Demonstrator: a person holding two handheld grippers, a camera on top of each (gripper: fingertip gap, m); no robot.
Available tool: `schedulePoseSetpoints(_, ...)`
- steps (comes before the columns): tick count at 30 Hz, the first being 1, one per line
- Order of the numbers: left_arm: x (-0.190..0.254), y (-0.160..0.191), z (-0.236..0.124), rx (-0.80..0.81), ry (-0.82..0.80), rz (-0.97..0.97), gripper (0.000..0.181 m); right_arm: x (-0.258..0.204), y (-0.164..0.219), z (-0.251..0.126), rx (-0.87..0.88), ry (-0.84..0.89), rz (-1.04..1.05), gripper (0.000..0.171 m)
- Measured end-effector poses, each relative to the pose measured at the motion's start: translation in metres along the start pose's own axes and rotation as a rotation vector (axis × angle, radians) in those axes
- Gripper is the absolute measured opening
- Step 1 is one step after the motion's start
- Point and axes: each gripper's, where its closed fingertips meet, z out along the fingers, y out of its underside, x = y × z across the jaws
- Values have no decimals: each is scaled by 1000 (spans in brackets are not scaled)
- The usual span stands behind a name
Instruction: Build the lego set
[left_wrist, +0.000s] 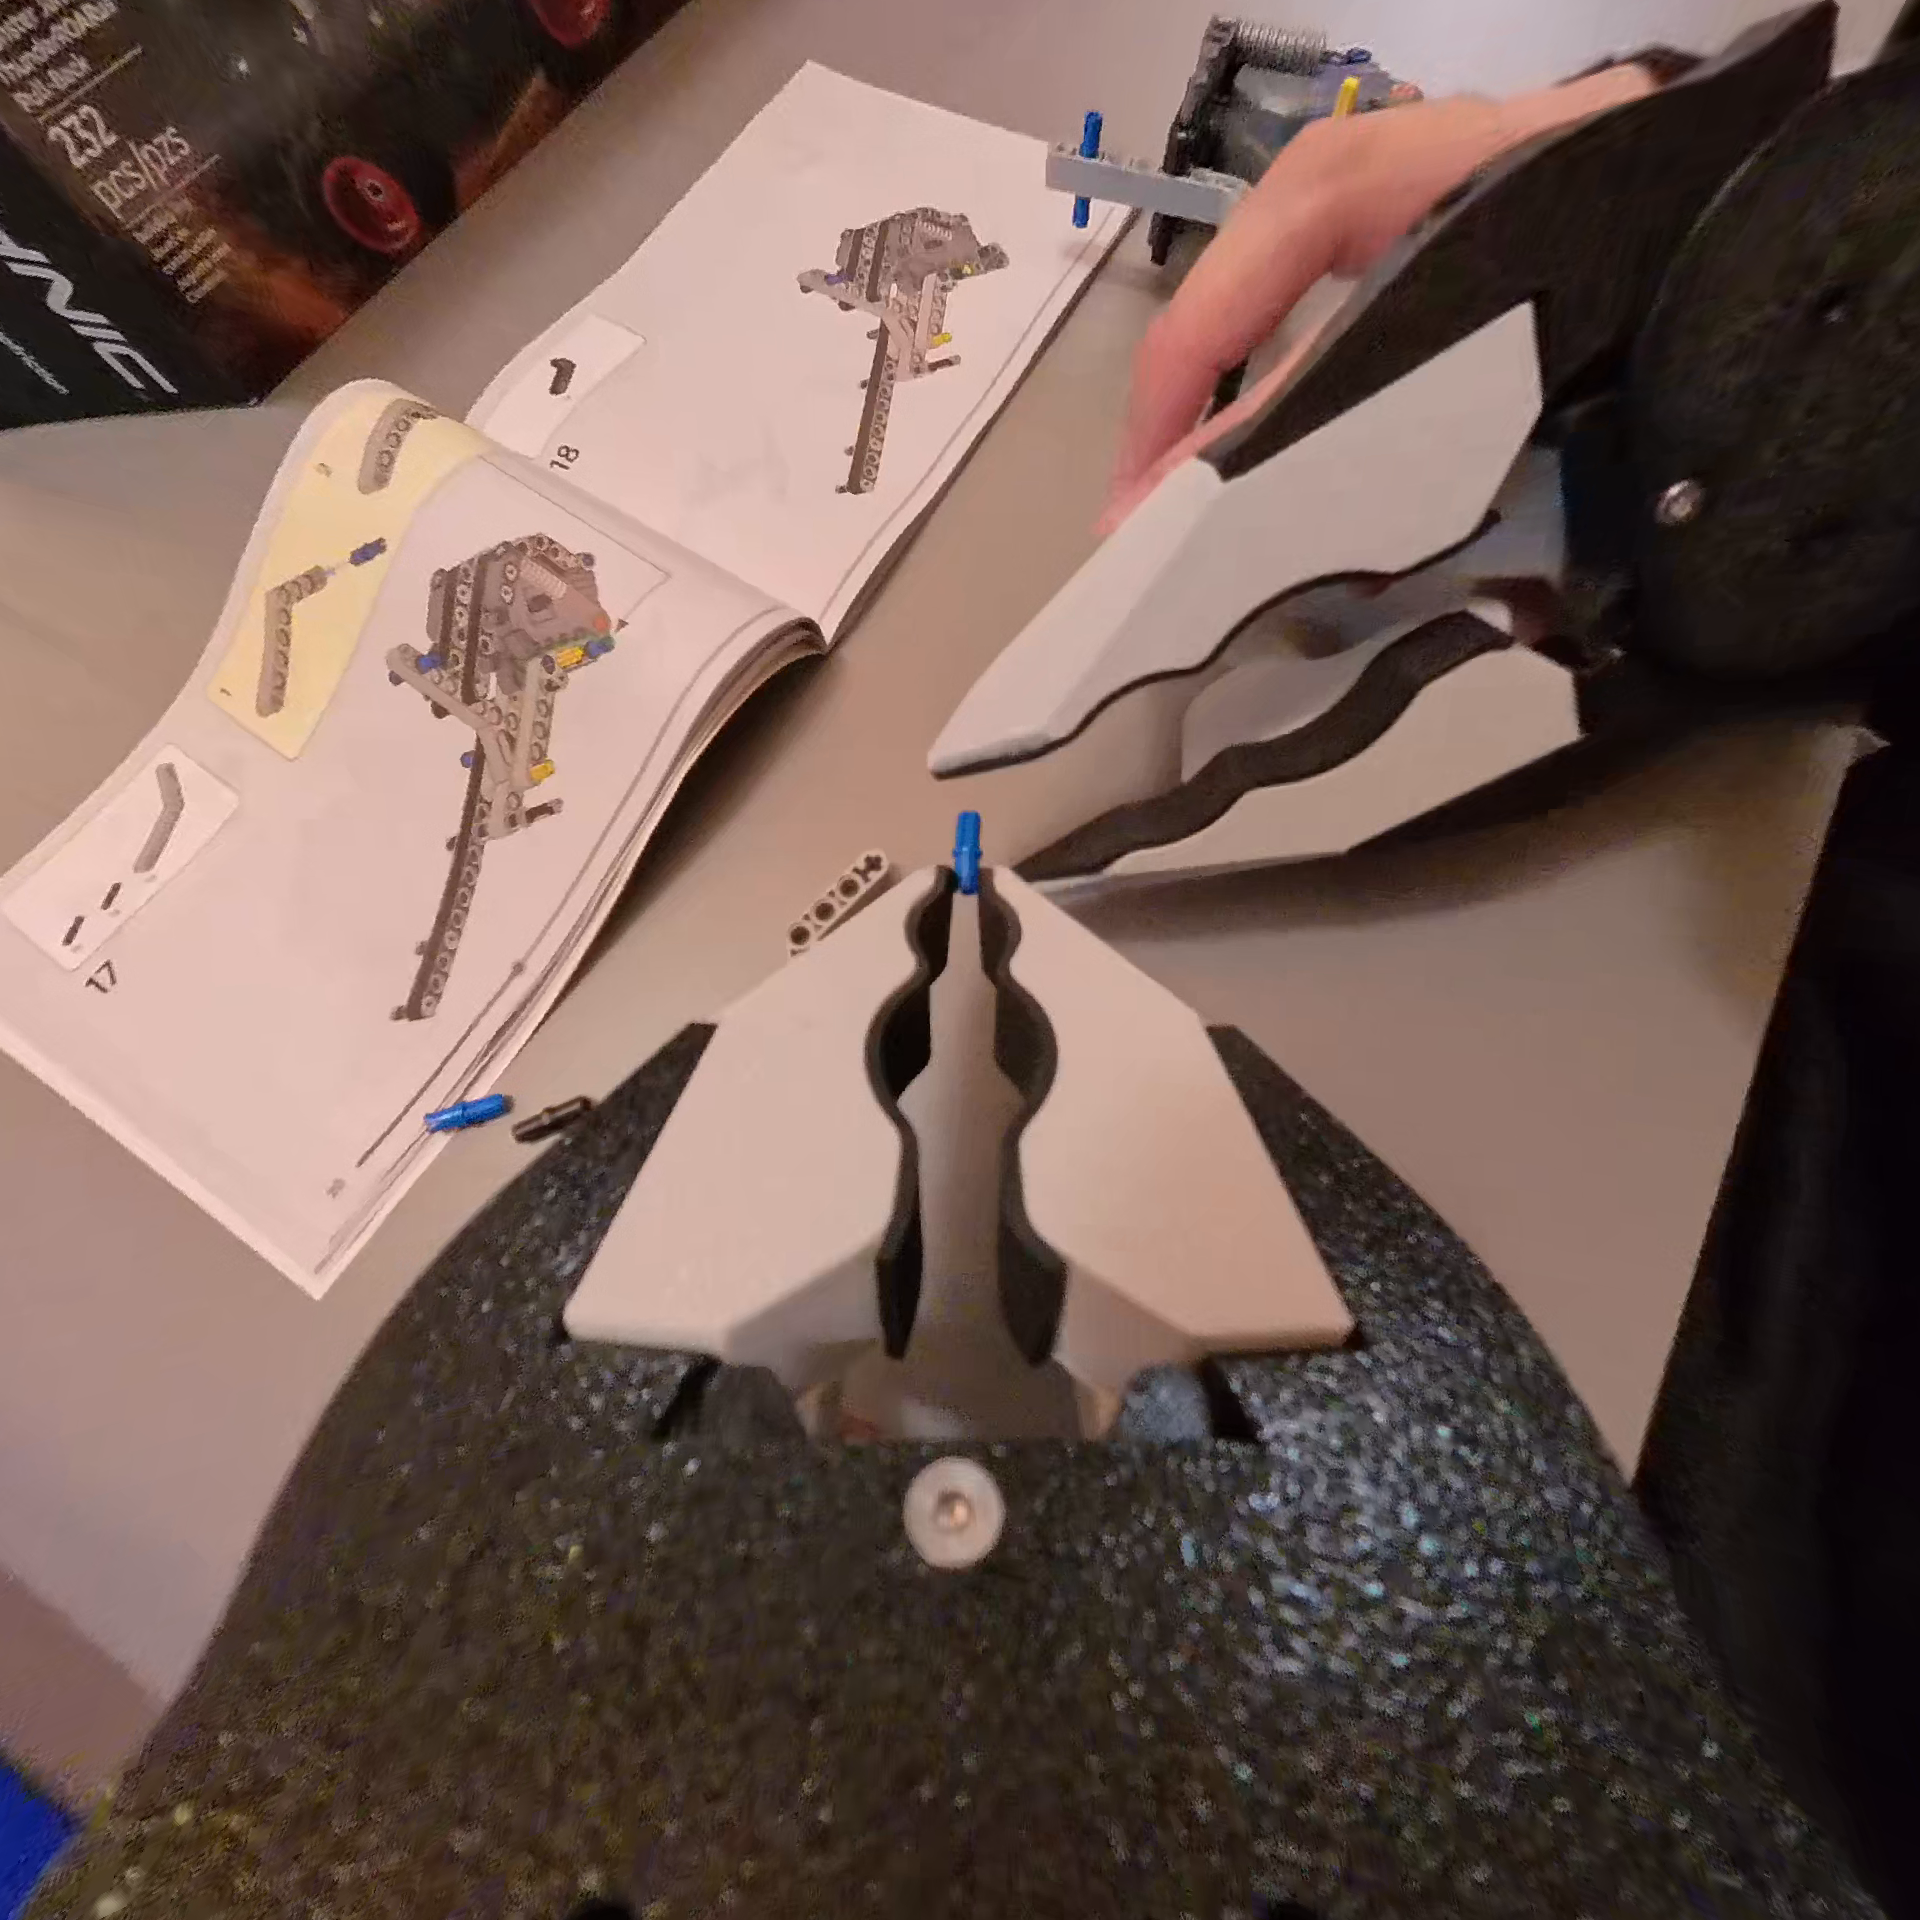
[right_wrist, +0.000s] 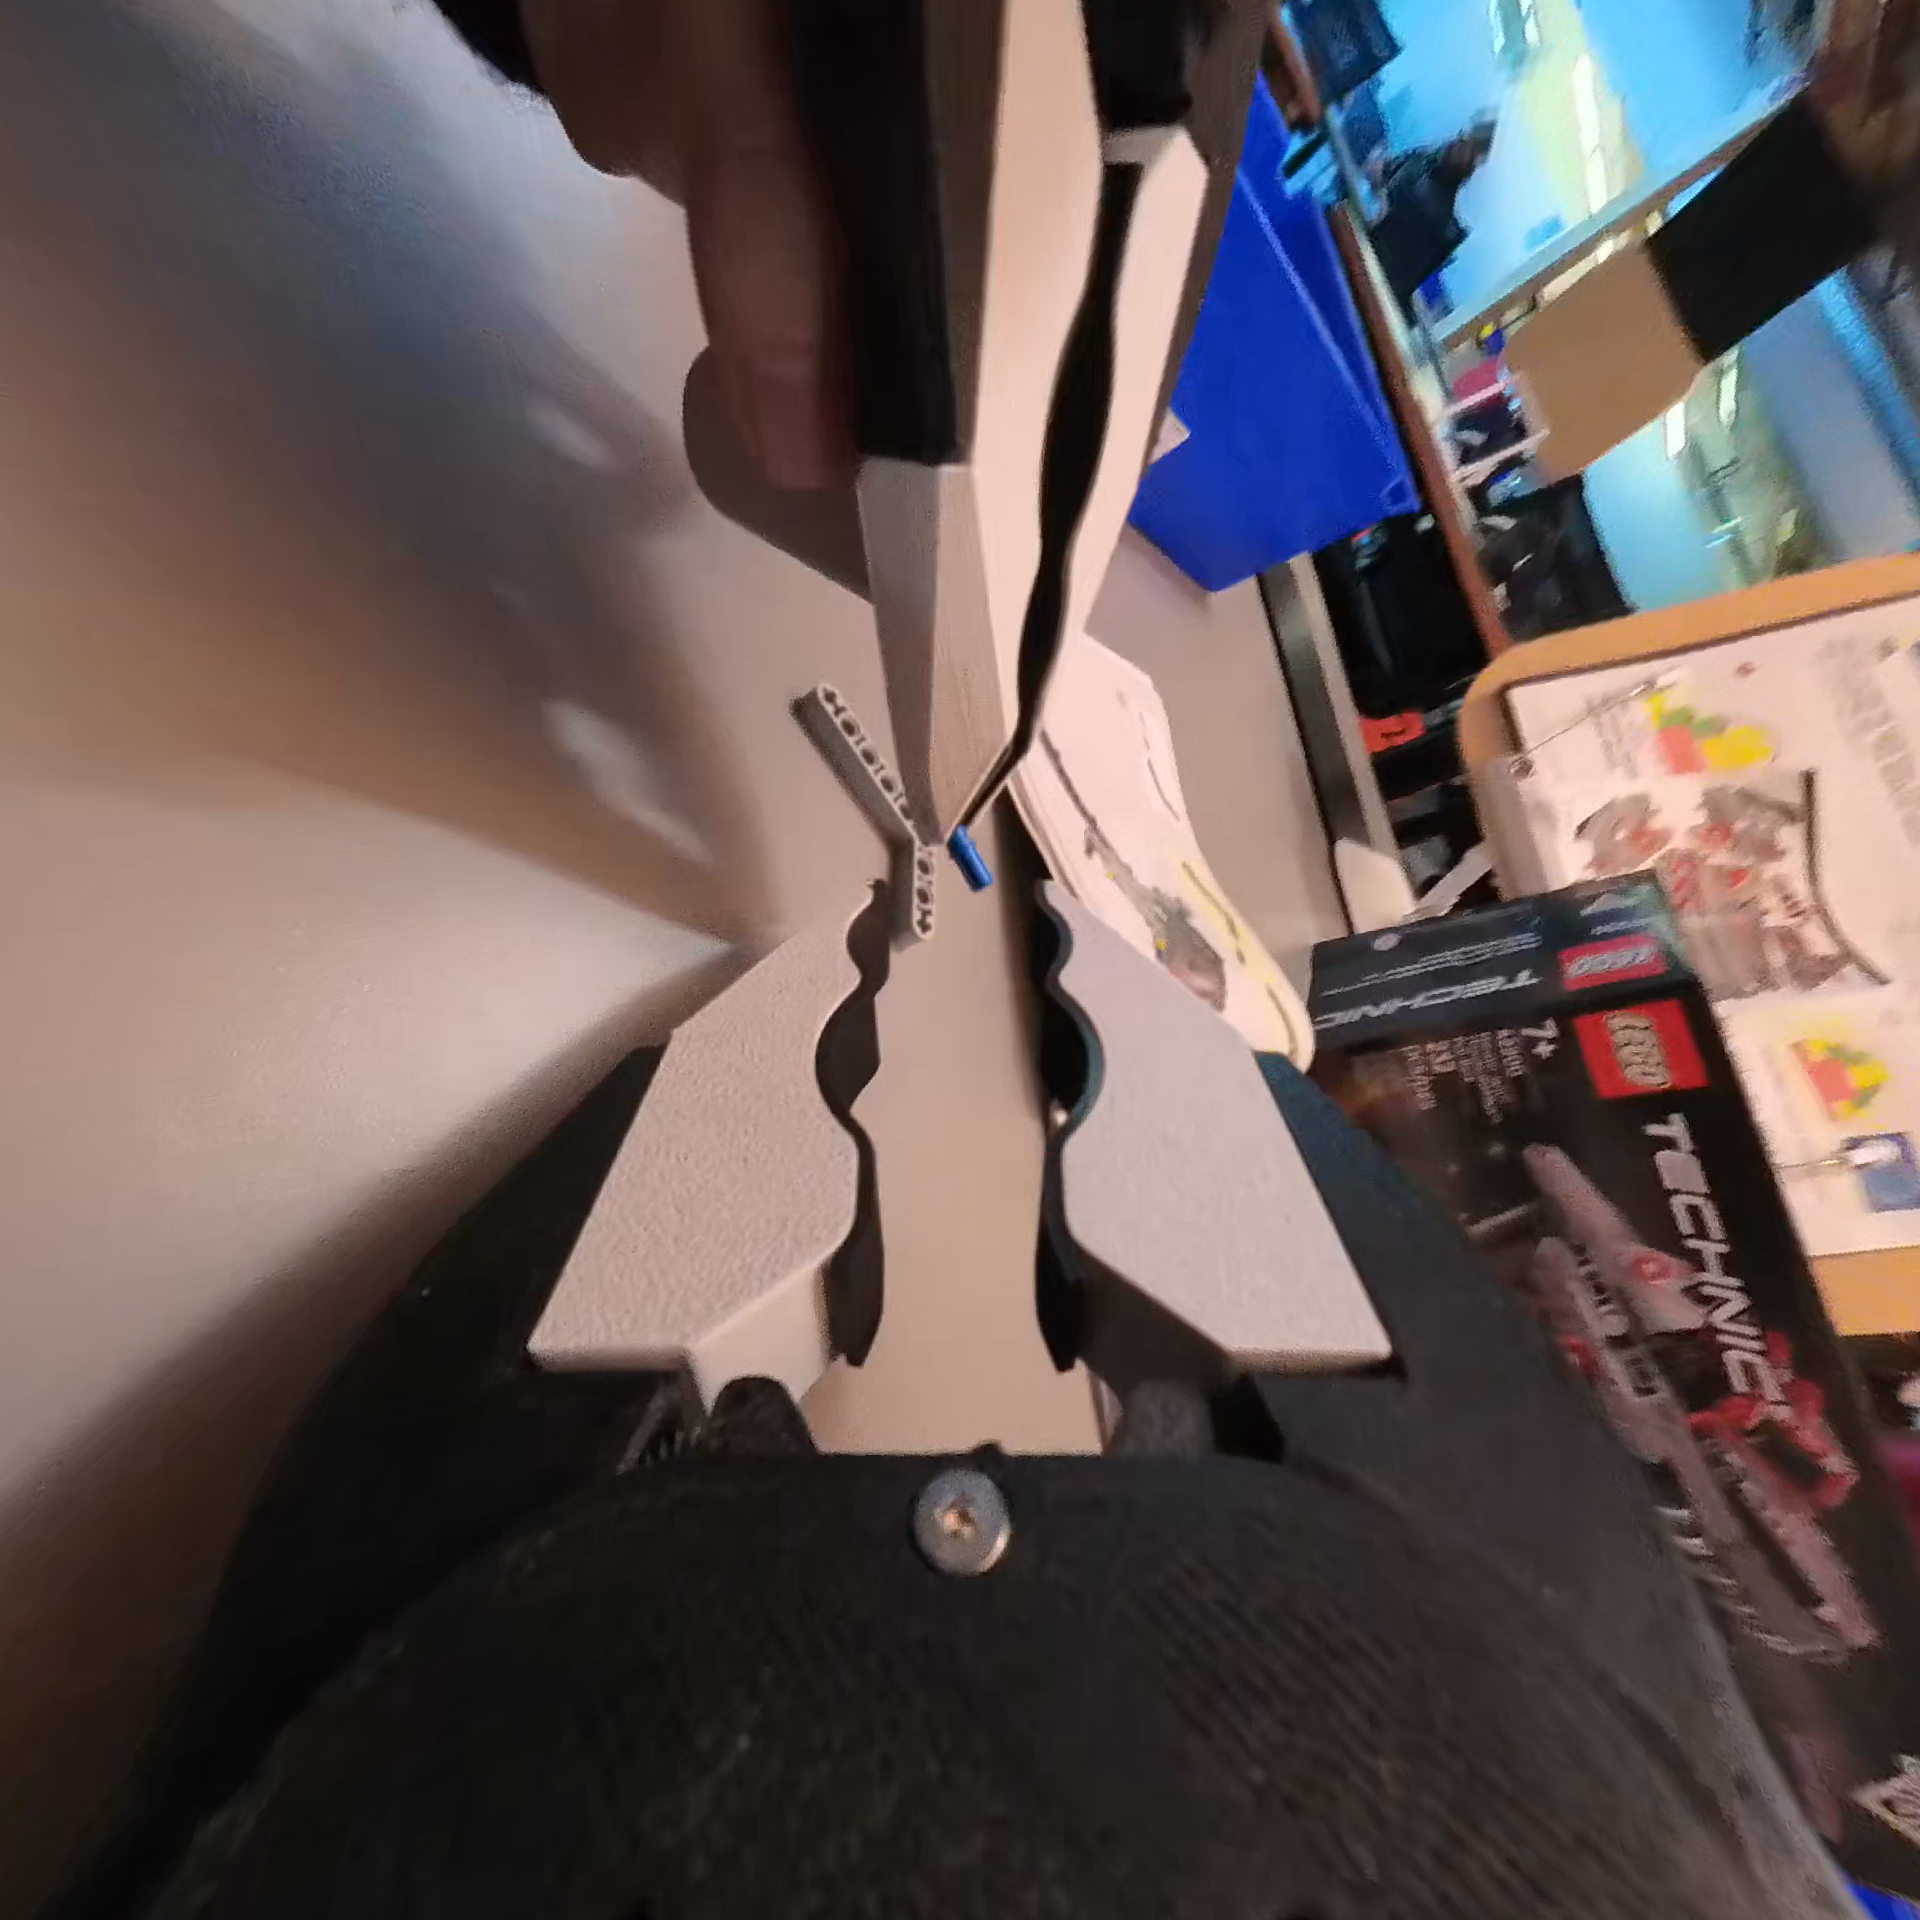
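My left gripper (left_wrist: 966, 881) is shut on a small blue pin (left_wrist: 967, 844), which sticks out past the fingertips. A light grey bent beam (left_wrist: 840, 906) lies on the table just left of those tips, partly hidden by the left finger. My right gripper (left_wrist: 982, 816) comes in from the right, open and empty, its tips close to the blue pin. In the right wrist view my right gripper (right_wrist: 956, 896) is open. The left gripper (right_wrist: 951, 831) reaches down from above with the blue pin (right_wrist: 972, 860), next to the bent beam (right_wrist: 868, 784).
An open instruction booklet (left_wrist: 468, 675) lies on the left. A loose blue pin (left_wrist: 468, 1112) and a black pin (left_wrist: 551, 1118) rest at its near edge. A part-built model (left_wrist: 1236, 114) with a grey beam (left_wrist: 1138, 179) stands at the back. The set's box (left_wrist: 156, 208) stands far left.
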Motion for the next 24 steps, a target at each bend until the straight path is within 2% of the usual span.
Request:
schedulePoseSetpoints(3,1,1,0,-14,9,-4,2,-2,1,3,-24,16,-71,23)
schedulePoseSetpoints(6,4,1,1,-21,14,3,1,0,7,4,-74,44,-136,1)
schedulePoseSetpoints(8,3,-1,1,-6,13,-1,1,1,7,3,-77,55,-147,0)
schedulePoseSetpoints(12,4,-16,-4,102,43,-43,1,0,0,4,-25,40,-55,0)
schedulePoseSetpoints(15,-8,-9,-2,73,-18,-29,1,3,-3,4,-9,47,5,0)
schedulePoseSetpoints(24,-14,0,0,118,31,-83,1,-5,6,8,9,-50,183,0)
